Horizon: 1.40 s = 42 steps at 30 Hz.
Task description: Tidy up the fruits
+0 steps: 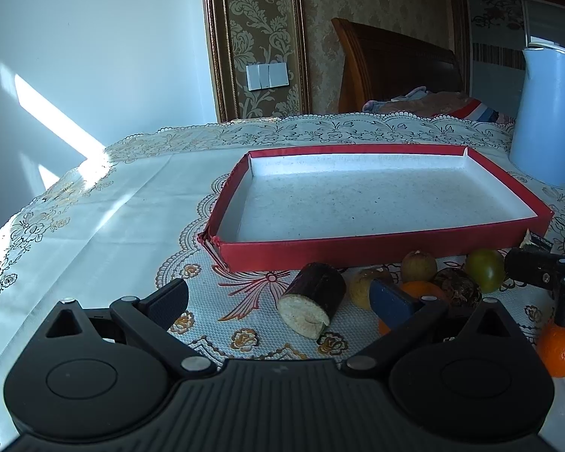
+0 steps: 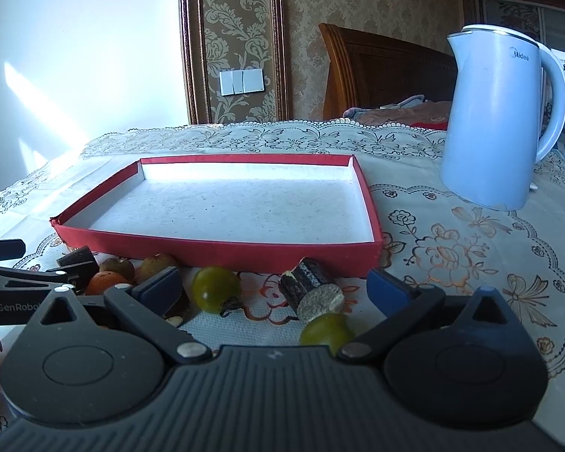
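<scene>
Sharp fisheye frames; sunlight glares on the wall (image 1: 37, 101), foreground shadowed.

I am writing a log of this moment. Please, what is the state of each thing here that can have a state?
Red tray: holds nothing.
Kettle: upright, lid closed.
Left gripper: open, holds nothing.
Right gripper: open, holds nothing.
Sugarcane piece: lying on its side.

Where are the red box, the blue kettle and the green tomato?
red box (image 2: 222, 250): right wrist view, on its near red wall.
blue kettle (image 2: 493, 120): right wrist view, middle of its body.
green tomato (image 2: 215, 288): right wrist view, middle of its skin.
</scene>
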Motion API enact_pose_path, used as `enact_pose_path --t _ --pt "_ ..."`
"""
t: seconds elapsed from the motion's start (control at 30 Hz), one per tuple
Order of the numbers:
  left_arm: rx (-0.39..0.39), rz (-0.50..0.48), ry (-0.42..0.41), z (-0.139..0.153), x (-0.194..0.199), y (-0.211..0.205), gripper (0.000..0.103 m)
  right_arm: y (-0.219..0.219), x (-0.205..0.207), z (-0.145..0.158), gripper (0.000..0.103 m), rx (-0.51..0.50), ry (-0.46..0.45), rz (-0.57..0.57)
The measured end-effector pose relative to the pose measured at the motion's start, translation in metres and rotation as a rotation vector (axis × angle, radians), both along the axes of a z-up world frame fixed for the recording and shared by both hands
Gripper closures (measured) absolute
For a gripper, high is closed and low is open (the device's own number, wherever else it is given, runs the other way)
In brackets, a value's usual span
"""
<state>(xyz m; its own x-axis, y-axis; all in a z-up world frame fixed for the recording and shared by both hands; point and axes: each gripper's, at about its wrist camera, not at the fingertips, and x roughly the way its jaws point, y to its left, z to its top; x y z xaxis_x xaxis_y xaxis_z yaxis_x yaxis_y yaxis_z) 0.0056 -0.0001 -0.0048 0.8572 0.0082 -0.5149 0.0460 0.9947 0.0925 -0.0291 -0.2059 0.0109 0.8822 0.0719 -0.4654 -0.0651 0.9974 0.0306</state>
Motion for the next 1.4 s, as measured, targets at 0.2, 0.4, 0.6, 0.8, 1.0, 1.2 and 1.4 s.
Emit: enact_pose_path --t 0.2,0.4,0.6,0.8,1.0,1.2,1.4 --pt "0.003 0.002 0.0 -0.001 0.0 -0.001 0.0 0.001 -0.001 0.001 0.0 -0.014 -0.008 -0.007" --pt "0.003 0.002 0.001 -0.002 0.0 0.0 0.0 0.003 -0.014 0.007 0.0 -0.07 -0.121 -0.071" --pt "0.005 0.004 0.003 -0.003 0.0 0.0 0.0 0.013 -0.031 0.01 0.0 -0.168 -0.244 -0.118" --pt "0.005 0.004 0.003 -0.003 0.0 0.0 0.0 0.029 -0.038 0.01 0.0 -0.253 -0.296 -0.108" --pt "0.005 0.003 0.002 -0.004 0.0 0.0 0.0 0.038 -0.034 0.006 0.0 -0.303 -0.249 -0.088" --pt "-0.001 0.006 0.01 -0.005 0.001 0.001 0.0 0.034 -0.02 0.0 0.0 -0.275 -0.14 -0.065" --pt "-0.022 0.013 0.019 -0.003 0.002 0.005 0.0 0.0 -0.029 0.011 0.0 -0.097 -0.123 -0.07"
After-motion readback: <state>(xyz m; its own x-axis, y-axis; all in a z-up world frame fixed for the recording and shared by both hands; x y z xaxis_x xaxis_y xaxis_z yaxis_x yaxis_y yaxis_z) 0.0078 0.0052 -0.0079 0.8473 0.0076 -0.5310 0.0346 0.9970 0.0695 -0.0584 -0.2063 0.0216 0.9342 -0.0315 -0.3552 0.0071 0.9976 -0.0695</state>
